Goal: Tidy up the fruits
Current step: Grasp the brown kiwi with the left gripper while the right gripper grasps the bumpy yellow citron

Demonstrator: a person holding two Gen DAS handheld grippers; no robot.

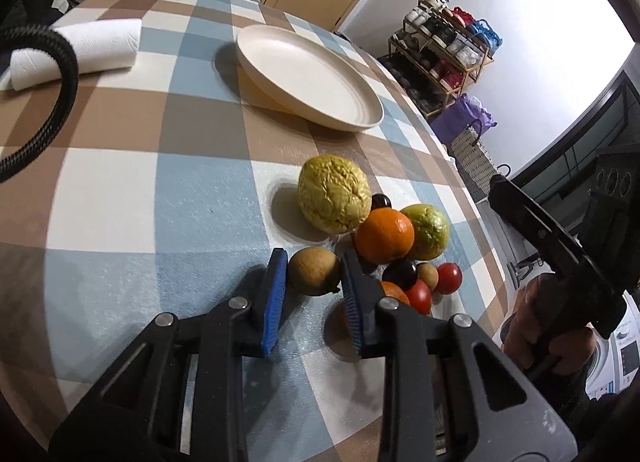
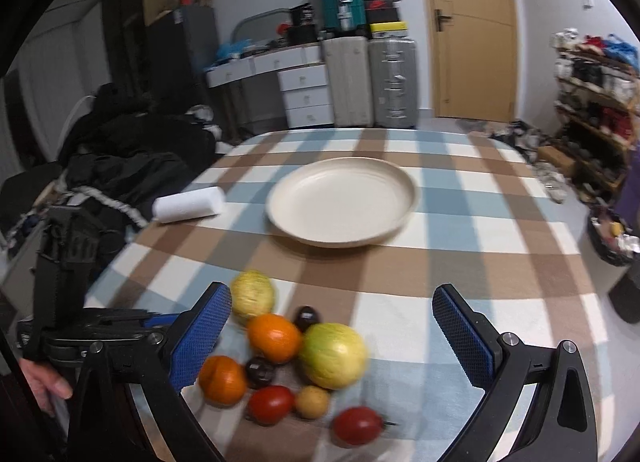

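A pile of fruit lies on the checked tablecloth: a wrinkled yellow fruit (image 1: 334, 194) (image 2: 252, 296), an orange (image 1: 384, 236) (image 2: 274, 338), a green-yellow fruit (image 1: 426, 230) (image 2: 334, 354), dark plums (image 1: 400, 273), tomatoes (image 1: 449, 278) (image 2: 356, 424) and a second orange (image 2: 222, 382). My left gripper (image 1: 314, 262) has its blue pads against both sides of a small brown-yellow fruit (image 1: 314, 272) that rests on the cloth beside the pile. My right gripper (image 2: 332, 292) hangs wide open above the pile, holding nothing. An empty cream plate (image 1: 308, 74) (image 2: 340, 202) sits farther back.
A paper towel roll (image 1: 80, 50) (image 2: 188, 204) lies left of the plate. A black cable (image 1: 66, 94) loops over the table's left side. The table edge runs just right of the fruit. A shoe rack (image 1: 444, 50) and dark clothes (image 2: 120, 150) stand beyond the table.
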